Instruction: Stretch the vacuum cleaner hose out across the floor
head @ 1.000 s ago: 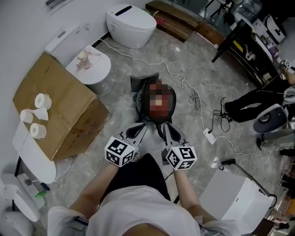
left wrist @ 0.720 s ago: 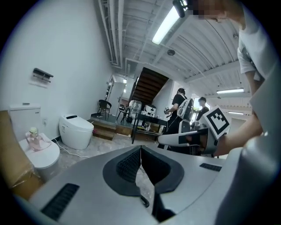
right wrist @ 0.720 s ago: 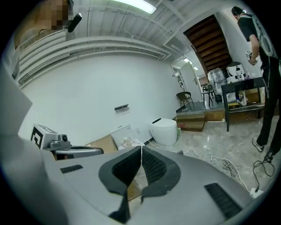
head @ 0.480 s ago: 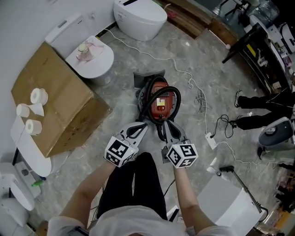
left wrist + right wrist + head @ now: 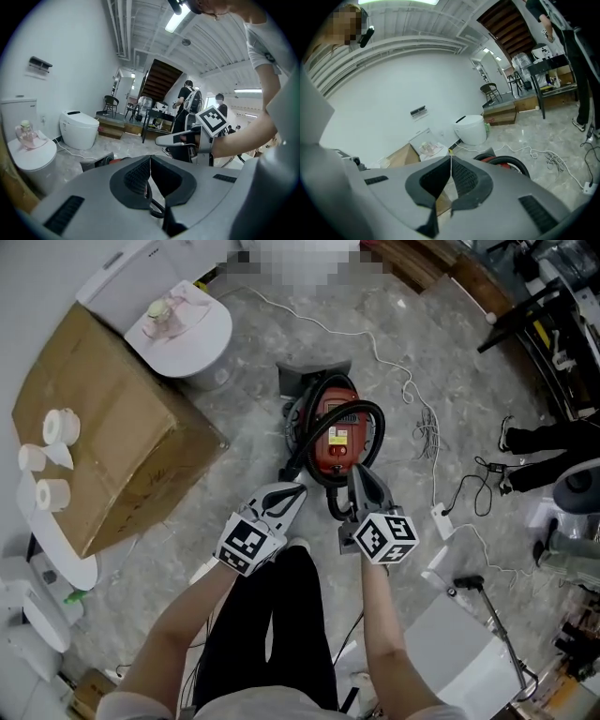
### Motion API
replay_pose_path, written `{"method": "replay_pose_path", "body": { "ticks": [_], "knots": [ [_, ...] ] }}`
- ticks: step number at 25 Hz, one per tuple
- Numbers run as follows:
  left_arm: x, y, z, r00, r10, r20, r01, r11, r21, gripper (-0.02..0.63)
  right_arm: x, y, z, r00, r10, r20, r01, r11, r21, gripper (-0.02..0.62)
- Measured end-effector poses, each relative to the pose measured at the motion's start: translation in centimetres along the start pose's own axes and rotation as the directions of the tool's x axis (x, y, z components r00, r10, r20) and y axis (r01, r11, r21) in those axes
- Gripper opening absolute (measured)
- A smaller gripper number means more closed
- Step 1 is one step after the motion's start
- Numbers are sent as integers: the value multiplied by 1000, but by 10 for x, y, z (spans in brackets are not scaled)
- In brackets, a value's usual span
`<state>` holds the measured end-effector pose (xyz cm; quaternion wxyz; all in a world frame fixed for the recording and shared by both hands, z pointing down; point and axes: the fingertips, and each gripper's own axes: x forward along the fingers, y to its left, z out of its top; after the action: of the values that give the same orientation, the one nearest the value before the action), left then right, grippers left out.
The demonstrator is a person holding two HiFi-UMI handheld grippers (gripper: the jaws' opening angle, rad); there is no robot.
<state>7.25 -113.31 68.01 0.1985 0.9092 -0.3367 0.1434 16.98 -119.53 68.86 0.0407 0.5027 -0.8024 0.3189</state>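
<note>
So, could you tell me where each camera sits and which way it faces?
Head view: on the head, steeply down at the vacuum; shows arms, legs, left tool, right tool.
Left gripper view: on the left tool, facing the toilet; shows the right arm.
Right gripper view: on the right tool, facing the box; shows its own jaws.
All share the vacuum.

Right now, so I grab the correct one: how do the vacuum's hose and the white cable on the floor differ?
The hose is thick and black; the white cable is thin. The hose loops round the red vacuum cleaner; the cable trails loosely across the floor. Neither is stretched straight.
</note>
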Motion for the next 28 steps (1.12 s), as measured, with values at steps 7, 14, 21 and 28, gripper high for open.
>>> {"method": "replay_pose_path", "body": {
  "ticks": [7,14,21,28],
  "knots": [
    [33,37,-24,999,32,-1,-32,999,-23,9,51,-23,-24,998,37,-57,-35,999,30,17],
    [57,62,-61,998,60,-4,-60,997,-55,9,84,-56,-55,1000,2,-31,4,980,199,17],
    [77,81,-100,995,94,-23,-96,990,-103,10,107,-81,-90,999,-3,-41,15,952,306,17],
    [97,102,-126,993,98,-71,-106,988,-112,11,139,-85,-114,992,42,-115,-2,945,328,18]
  ]
}}
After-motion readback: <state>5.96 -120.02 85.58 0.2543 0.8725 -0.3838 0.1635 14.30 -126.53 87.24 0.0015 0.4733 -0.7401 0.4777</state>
